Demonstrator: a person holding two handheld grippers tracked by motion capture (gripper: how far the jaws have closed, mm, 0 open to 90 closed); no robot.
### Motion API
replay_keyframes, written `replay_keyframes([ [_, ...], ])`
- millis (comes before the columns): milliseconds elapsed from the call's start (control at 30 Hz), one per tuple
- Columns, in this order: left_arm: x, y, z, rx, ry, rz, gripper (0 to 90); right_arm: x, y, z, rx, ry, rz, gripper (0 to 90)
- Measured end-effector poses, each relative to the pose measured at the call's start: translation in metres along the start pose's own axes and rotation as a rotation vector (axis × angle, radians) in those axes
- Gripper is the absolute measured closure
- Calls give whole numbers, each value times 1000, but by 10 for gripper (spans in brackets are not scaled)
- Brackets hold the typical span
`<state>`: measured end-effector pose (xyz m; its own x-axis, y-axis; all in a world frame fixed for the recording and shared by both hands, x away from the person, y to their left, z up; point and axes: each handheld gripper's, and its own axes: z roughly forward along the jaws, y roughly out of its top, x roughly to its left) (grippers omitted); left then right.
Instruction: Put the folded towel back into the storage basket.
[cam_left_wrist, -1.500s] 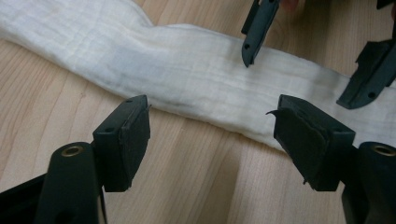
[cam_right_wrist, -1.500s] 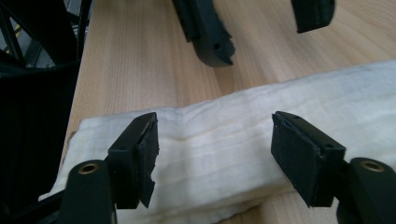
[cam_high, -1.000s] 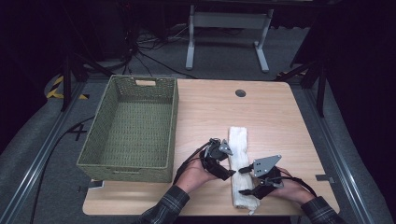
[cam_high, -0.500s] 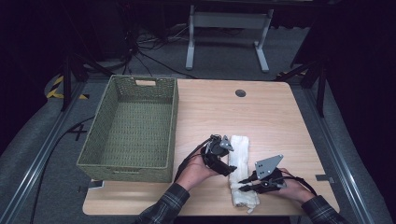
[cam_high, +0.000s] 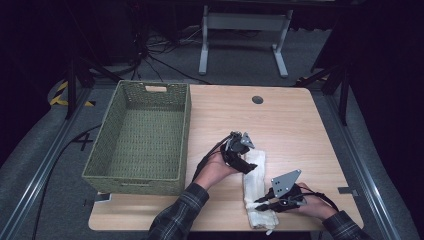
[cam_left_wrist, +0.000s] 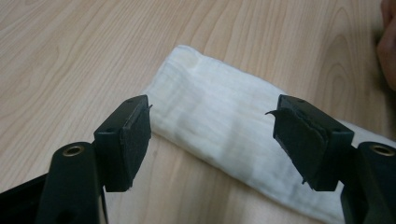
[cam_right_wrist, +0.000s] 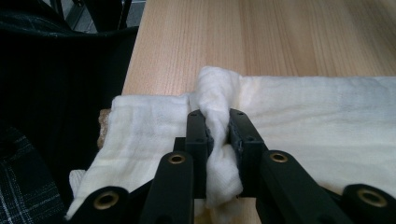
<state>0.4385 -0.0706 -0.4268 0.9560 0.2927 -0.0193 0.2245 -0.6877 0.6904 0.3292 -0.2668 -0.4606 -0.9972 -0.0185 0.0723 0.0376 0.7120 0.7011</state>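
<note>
While the right hand-held gripper (cam_right_wrist: 217, 135) has just been closing, its jaws now pinch a raised fold of the white cloth (cam_right_wrist: 327, 116) near the cloth's near end, close to the worktop (cam_high: 300, 125) edge by the person's sleeve. The fold stands up between the pads and bunches above them, so the hold looks firm but narrow.

Farther along the same folded cloth (cam_left_wrist: 224, 126), the left hand-held gripper (cam_left_wrist: 212, 135) hangs with its jaws wide apart, one on each side of the far end and not touching it. The cloth (cam_high: 256, 187) lies flat as a long strip between the two hands, to the right of the left one.

To do this step well, I judge the left jaws should come down square over the far end, taking all the layers near the corner before closing, so both ends lift level and the fold does not slide open. The right grip should not pull until then.

Beyond the left hand stands a green woven basket (cam_high: 137, 172), well apart from the cloth.
</note>
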Motion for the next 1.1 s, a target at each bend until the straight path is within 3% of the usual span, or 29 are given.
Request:
replay_keyframes([
  [233, 20, 10, 23, 29, -31, 31, 292, -1, 0, 0, 0, 0, 4, 804],
  [333, 25, 13, 31, 52, -25, 33, 297, 0, 0, 0, 0, 2, 5, 804],
  [533, 30, 12, 45, 103, -58, 29, 329, -1, 0, 0, 0, 1, 3, 804],
  [633, 31, 12, 47, 103, -66, 40, 356, -1, 0, 0, 0, 1, 2, 804],
  [833, 27, 14, 45, 121, -92, 48, 606, -2, 0, 0, -2, 4, 4, 804],
  [867, 27, 15, 45, 121, -111, 47, 606, -2, 0, 0, -2, 4, 4, 804],
  [967, 24, 16, 45, 131, -141, 59, 784, -2, 0, 0, -3, 10, 15, 805],
  [1100, 20, 17, 44, 138, -119, 99, 824, -3, 0, 0, -2, 16, 28, 808],
])
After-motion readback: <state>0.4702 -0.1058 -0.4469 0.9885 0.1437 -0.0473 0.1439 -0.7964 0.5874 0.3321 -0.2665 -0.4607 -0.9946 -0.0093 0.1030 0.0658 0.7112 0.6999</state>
